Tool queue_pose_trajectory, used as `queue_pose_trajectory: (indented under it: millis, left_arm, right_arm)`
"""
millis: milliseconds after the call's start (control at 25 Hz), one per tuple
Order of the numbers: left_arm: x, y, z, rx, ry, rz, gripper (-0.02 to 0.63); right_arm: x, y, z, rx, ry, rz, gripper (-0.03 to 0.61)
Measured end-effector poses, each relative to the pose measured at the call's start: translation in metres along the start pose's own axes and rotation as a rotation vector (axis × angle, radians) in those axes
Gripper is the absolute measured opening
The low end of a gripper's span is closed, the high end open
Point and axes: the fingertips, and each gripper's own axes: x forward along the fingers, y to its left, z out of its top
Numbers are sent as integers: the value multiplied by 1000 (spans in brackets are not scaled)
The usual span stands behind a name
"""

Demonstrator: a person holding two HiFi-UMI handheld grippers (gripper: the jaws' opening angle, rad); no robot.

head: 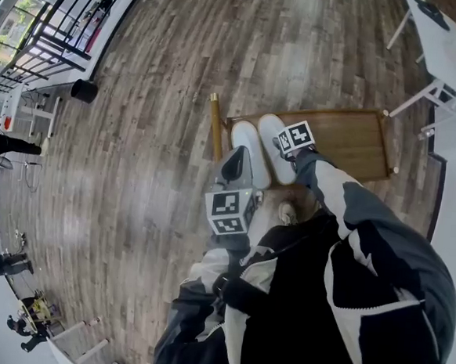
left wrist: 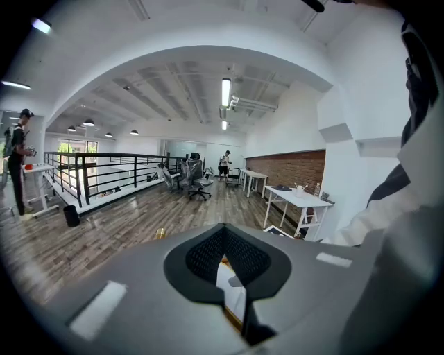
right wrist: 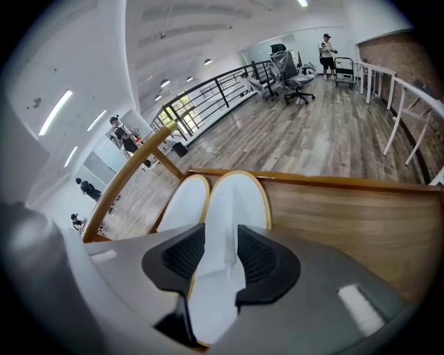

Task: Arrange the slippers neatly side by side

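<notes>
On the wooden rack (right wrist: 333,222) the right slipper (right wrist: 236,201) and left slipper (right wrist: 180,204) are laid edge to edge. The right claw (right wrist: 222,255) is spread wide astride the right slipper's strap, nothing pinched. The left claw (left wrist: 223,243) is closed, empty. A straight lift-off is advised, so the pair is not nudged.

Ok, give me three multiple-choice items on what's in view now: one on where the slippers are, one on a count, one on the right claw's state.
1. Where do the white flat slippers with tan edging lie?
A) on the low wooden stand with a raised rim
B) on a white desk
C) on bare floor planks

2. How many slippers show?
A) one
B) two
C) three

3. How does the right claw stand?
A) shut on a slipper
B) open above a slipper
C) shut and empty

Answers:
1 A: wooden surface and rim surround both.
2 B: a pair lies side by side.
3 B: its pads stand apart and do not press the slipper beneath.
</notes>
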Motion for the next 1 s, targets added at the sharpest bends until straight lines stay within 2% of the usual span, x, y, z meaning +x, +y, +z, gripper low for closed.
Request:
queue_pose_trajectory:
  millis: [120,240,480,680,760,880,1000]
  left_arm:
    - [4,3,4,-23,-20,8,12]
    - [13,1,15,-21,-43,-6,12]
    - [31,-24,57,11,-106,-76,12]
    - [41,-51,86,46,-155,-127,12]
    - [42,-60,97,51,-178,-144,12]
    - [45,-72,106,54,-199,-168,12]
    - [44,-80,111,52,-206,-181,12]
  right_arm:
    - [-31,11,12,-51,-80,44,128]
    - [-73,25,38,-86,-213,91,78]
    - [-180,49,88,-149,-476,159,10]
    - [-275,72,110,-235,-674,185,3]
    - [-305,79,113,-287,-736,163,3]
    - [-341,85,118,-378,-822,81,3]
    - [-364,90,116,-403,-883,43,3]
